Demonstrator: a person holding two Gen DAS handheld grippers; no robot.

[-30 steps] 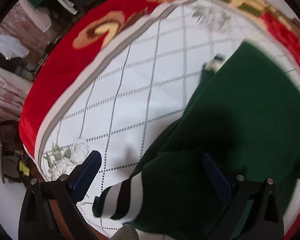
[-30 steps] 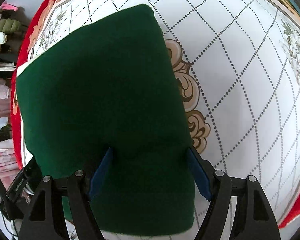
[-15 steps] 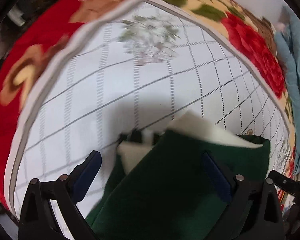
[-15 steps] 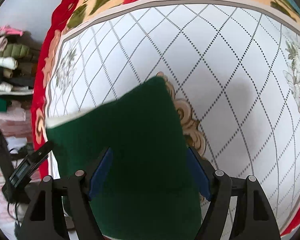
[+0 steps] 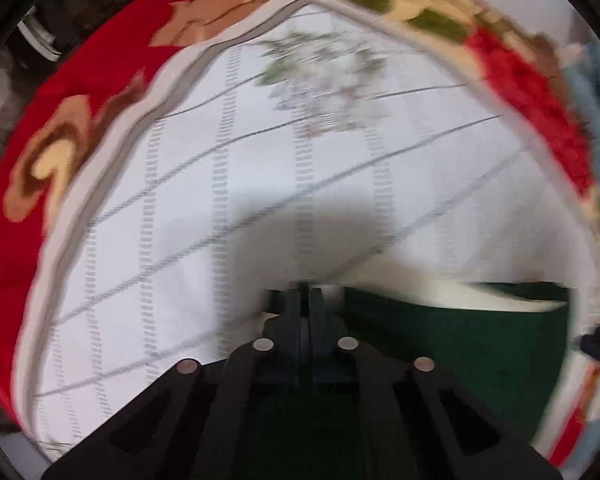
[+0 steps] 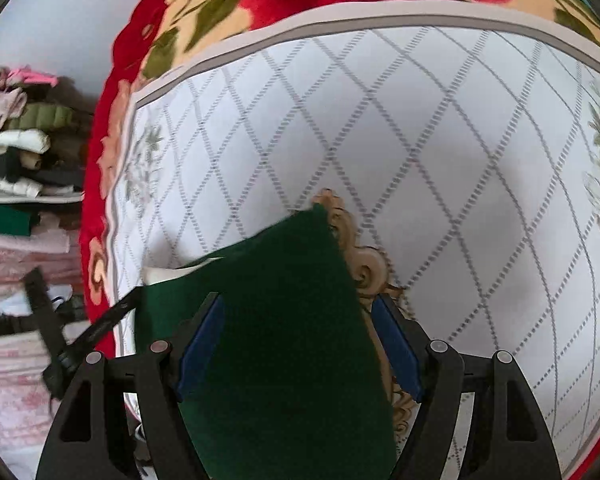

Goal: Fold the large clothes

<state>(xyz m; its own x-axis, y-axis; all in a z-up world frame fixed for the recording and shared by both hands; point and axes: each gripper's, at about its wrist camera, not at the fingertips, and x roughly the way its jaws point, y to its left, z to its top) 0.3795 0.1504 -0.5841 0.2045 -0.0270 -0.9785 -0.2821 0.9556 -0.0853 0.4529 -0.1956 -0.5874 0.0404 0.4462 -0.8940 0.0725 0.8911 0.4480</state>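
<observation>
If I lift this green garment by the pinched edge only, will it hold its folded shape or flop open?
Probably flop. The green garment drapes limply between the open fingers of the right gripper, so it looks soft, not stiff. Its white lining already shows at the fold, hinting that the layers could slide apart. The left gripper looks shut at one edge; the unsupported side would likely sag.

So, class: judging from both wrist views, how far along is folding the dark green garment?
Done: the dark green garment is already a compact folded panel on the white quilted bedspread. In hand: the left gripper is shut at its edge; the right gripper is open over it. Left: final fold, release.
</observation>
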